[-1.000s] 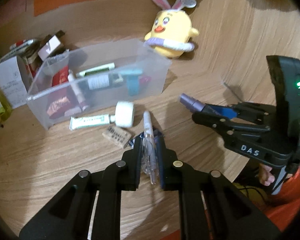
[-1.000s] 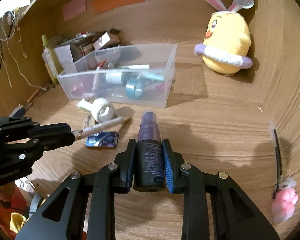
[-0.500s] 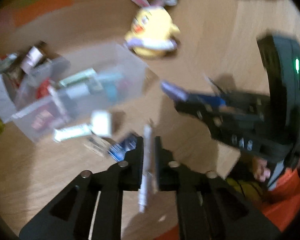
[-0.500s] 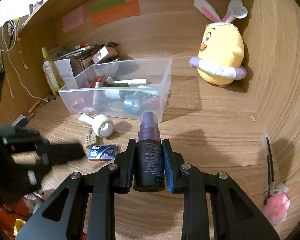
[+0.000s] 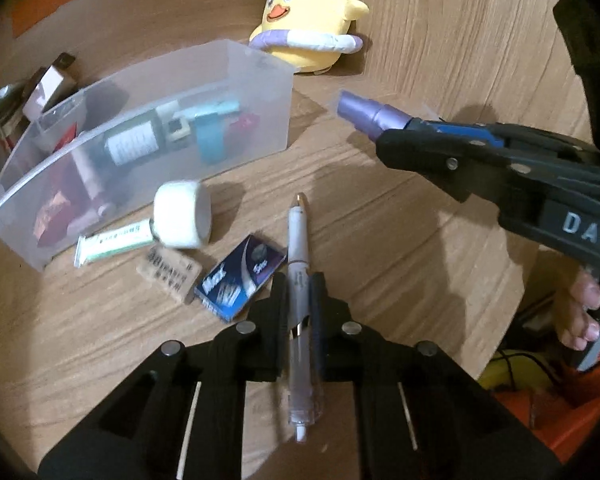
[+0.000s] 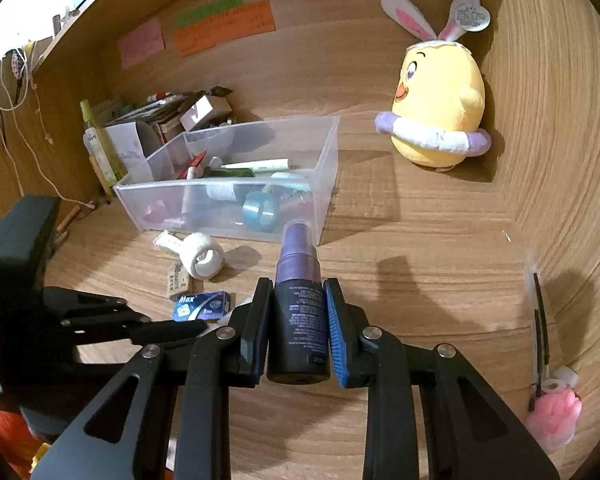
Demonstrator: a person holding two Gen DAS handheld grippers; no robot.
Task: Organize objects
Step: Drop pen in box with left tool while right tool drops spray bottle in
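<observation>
Here, 1 clear plastic bin sits on the wooden desk, well apart from 1 yellow chick plush leaning in the back corner. In front of the bin's near wall lie 4 loose items: 1 white tape roll, 1 small tube touching the roll, 1 tan eraser and 1 blue box. These lie between the left gripper and the bin. Inside the bin, 1 blue tape ring and 1 white-and-green tube are distinguishable; the remaining contents overlap and cannot be counted. A stack of boxes and papers stands behind the bin, and 1 pink paw-shaped item lies at the far right.

The left gripper is clamped on 1 white pen, held above the desk; its long axis runs along the fingers, the metal tip pointing forward and the push-button end toward the camera. The right gripper is closed on 1 dark spray bottle, whose long axis likewise follows the fingers, with the purple nozzle pointing forward toward the bin's near right corner. In the left wrist view the bottle's nozzle points leftward toward the bin's right end.
</observation>
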